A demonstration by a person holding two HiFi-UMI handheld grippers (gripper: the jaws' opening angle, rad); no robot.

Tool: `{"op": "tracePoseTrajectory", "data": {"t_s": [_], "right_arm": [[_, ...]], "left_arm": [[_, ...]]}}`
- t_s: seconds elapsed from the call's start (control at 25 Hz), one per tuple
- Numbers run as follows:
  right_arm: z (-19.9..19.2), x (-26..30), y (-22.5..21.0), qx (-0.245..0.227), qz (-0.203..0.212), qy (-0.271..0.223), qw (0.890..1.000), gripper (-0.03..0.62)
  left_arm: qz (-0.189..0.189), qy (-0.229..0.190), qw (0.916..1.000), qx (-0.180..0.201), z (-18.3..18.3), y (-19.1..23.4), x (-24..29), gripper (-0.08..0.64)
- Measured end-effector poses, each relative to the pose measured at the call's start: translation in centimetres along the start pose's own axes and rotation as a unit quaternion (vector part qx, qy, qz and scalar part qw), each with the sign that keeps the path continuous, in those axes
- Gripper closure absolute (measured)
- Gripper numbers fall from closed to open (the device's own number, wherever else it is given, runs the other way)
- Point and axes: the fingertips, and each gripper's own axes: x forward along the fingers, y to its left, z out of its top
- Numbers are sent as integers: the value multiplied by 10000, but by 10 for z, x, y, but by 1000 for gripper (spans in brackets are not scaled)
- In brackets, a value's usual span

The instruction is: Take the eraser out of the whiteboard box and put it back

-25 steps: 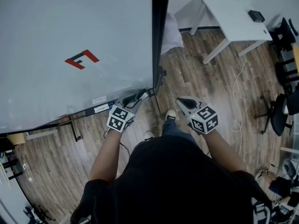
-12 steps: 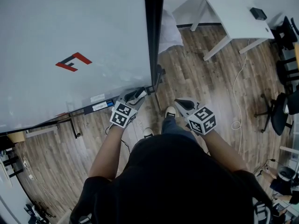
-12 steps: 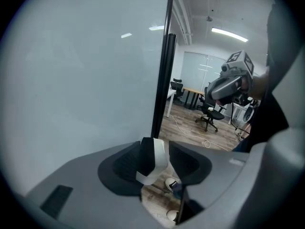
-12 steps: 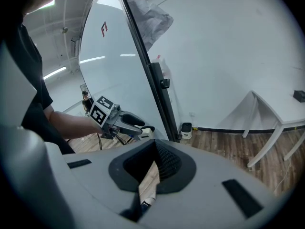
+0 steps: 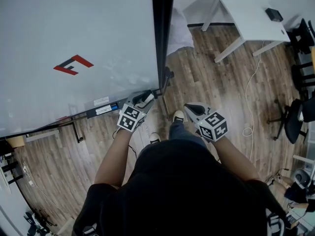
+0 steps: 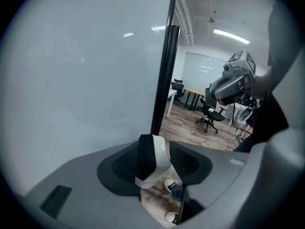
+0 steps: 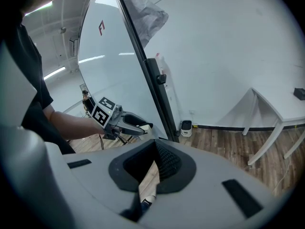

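A white eraser (image 6: pixel 161 163) with a black felt face stands between the jaws of my left gripper (image 6: pixel 159 143). Those jaws are opening: the eraser leans on the left pad and a gap shows at the right pad. In the head view my left gripper (image 5: pixel 146 98) is at the right end of the tray (image 5: pixel 101 111) that runs along the whiteboard's (image 5: pixel 74 38) bottom edge. The right gripper view shows it there too, a white bit of the eraser (image 7: pixel 143 126) at its tips. My right gripper (image 5: pixel 191 108) hangs over the floor to the right, jaws shut and empty (image 7: pixel 155 144).
The board's black side post (image 5: pixel 162 33) rises just beyond my left gripper. A white table (image 5: pixel 246 14) stands at the back right, with office chairs (image 5: pixel 295 117) at the right edge. A cable (image 5: pixel 251 102) trails over the wooden floor. The person's shoe (image 5: pixel 179 117) is below the grippers.
My left gripper has sunk slightly toward the whiteboard's bottom ledge. The right gripper has hardly moved.
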Motion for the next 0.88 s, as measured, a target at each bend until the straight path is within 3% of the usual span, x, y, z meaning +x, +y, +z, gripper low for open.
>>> {"op": "tracePoseTrajectory", "data": {"t_s": [0.88], "right_arm": [[-7,3,2,9,15,44,10000,597]], "left_arm": [[65,109,9998,-166,-5,4,4,382]]}}
